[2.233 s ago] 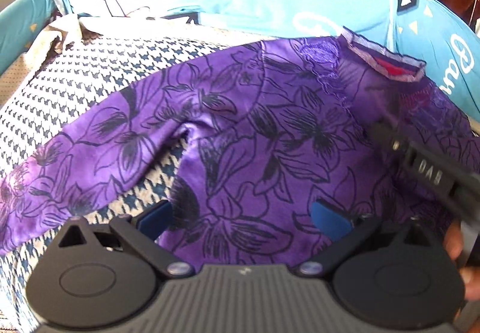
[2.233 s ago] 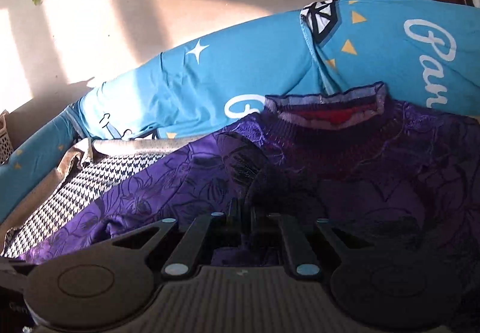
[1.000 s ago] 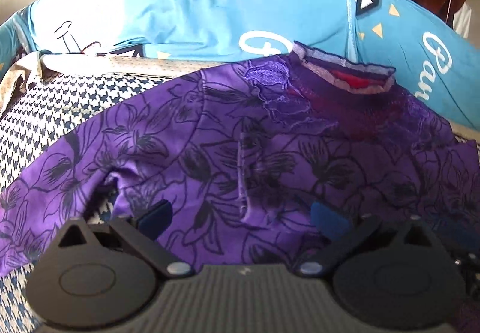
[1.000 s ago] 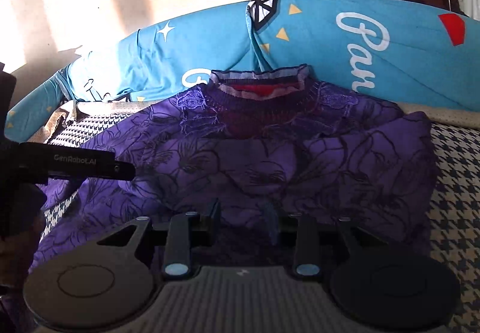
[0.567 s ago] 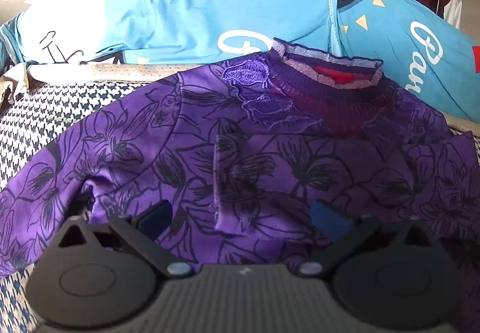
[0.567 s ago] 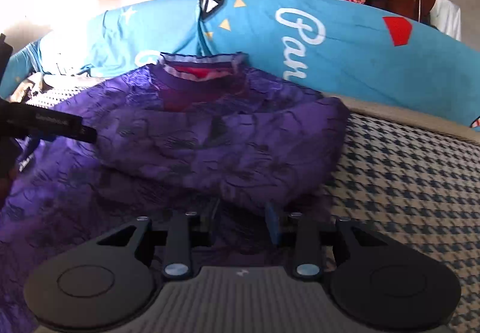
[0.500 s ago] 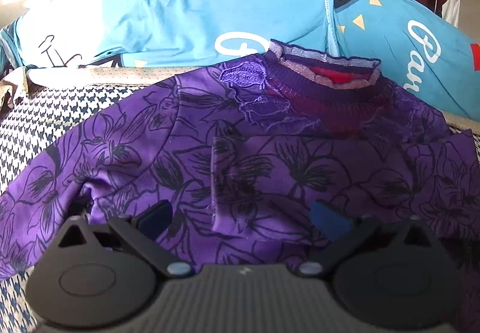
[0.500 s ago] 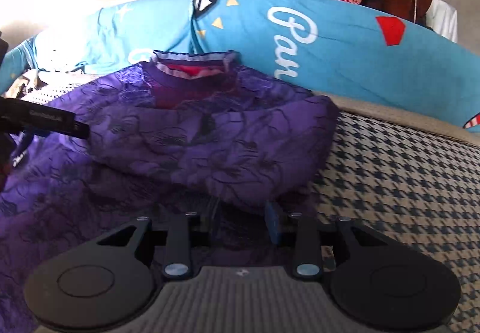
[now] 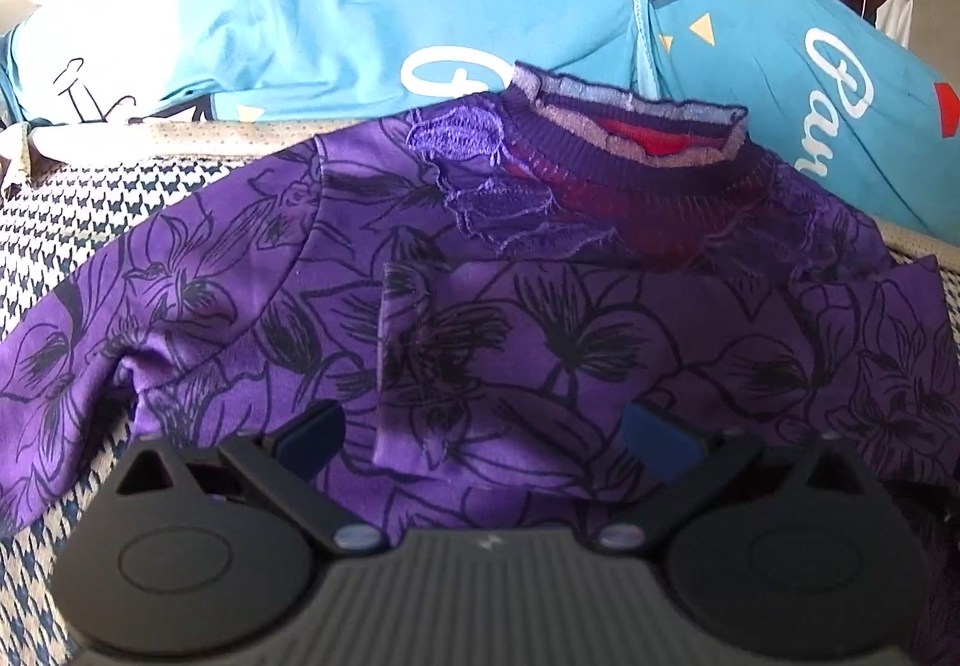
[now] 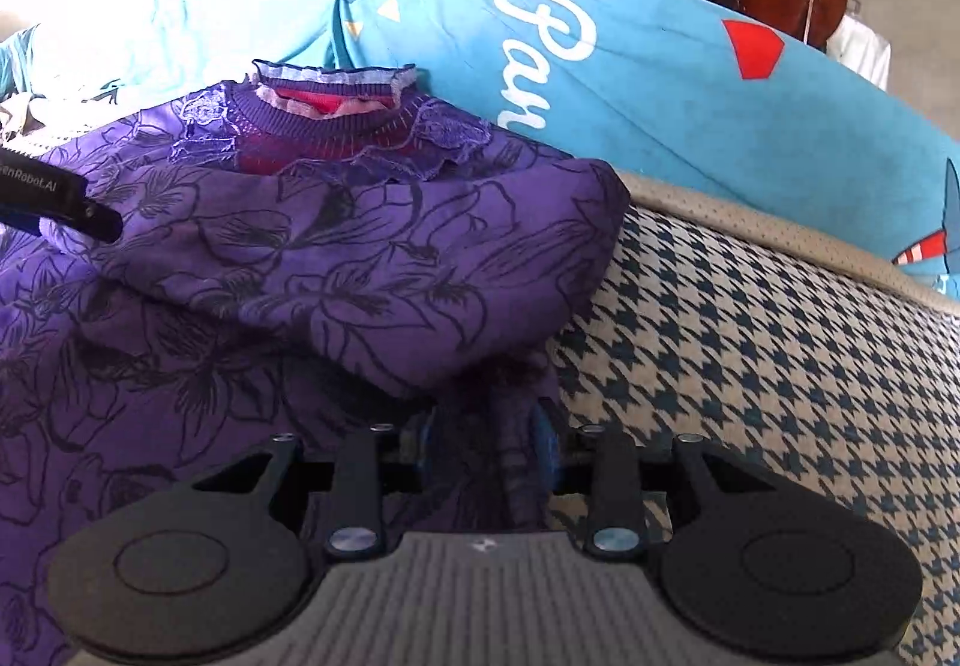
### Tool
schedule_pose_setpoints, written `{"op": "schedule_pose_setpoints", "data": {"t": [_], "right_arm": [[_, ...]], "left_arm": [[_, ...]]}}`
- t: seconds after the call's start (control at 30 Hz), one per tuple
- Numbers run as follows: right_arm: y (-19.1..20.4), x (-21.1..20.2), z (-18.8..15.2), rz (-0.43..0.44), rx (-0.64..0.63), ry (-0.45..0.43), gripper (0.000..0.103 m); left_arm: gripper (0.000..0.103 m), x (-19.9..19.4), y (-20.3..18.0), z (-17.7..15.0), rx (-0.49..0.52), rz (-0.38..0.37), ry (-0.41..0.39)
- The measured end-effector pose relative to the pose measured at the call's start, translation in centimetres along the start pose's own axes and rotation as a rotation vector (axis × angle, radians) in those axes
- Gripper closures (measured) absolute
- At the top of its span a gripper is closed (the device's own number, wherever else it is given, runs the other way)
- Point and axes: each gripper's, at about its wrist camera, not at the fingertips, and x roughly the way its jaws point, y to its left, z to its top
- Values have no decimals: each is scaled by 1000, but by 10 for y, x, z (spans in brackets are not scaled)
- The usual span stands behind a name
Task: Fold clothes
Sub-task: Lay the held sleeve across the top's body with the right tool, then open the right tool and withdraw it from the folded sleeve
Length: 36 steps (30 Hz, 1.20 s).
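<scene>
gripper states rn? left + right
Left gripper: open, holding nothing, over the purple top.
Right gripper: shut on a bunched fold of the purple top.

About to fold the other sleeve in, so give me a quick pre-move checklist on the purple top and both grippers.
1. Right sleeve folded across the purple top's chest: ok.
2. Left sleeve spread out on the houndstooth cover, not yet folded: ok.
3. Left gripper open, nothing pinched: ok.
4. Right gripper shut on a bunch of the top's fabric: not ok if it must be free.
5. Collar facing the blue cushion, top lying straight: ok.
6. Hem edge under the grippers: cannot tell.
</scene>
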Motion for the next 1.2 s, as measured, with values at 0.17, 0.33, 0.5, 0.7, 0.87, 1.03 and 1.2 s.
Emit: {"op": "schedule_pose_setpoints", "data": {"t": [0.17, 0.33, 0.5, 0.7, 0.87, 1.03, 1.2], "right_arm": [[8, 6, 2, -31, -34, -16, 63], [13, 9, 5, -84, -30, -51, 63], [11, 14, 6, -146, 4, -72, 64], [-19, 11, 6, -263, 196, -63, 64], [-49, 9, 1, -197, 426, -43, 63], [-53, 1, 1, -168, 427, -24, 63], [-33, -6, 1, -182, 200, -8, 62]], "left_arm": [[0, 5, -5, -1, 22, -18, 4], [0, 19, -6, -6, 30, -14, 47], [0, 26, -4, -9, 31, -12, 53], [0, 25, -3, -10, 32, -10, 51], [0, 24, -3, -10, 32, -7, 50], [0, 24, -3, -11, 33, -3, 51], [0, 24, -4, -11, 33, 2, 52]]}}
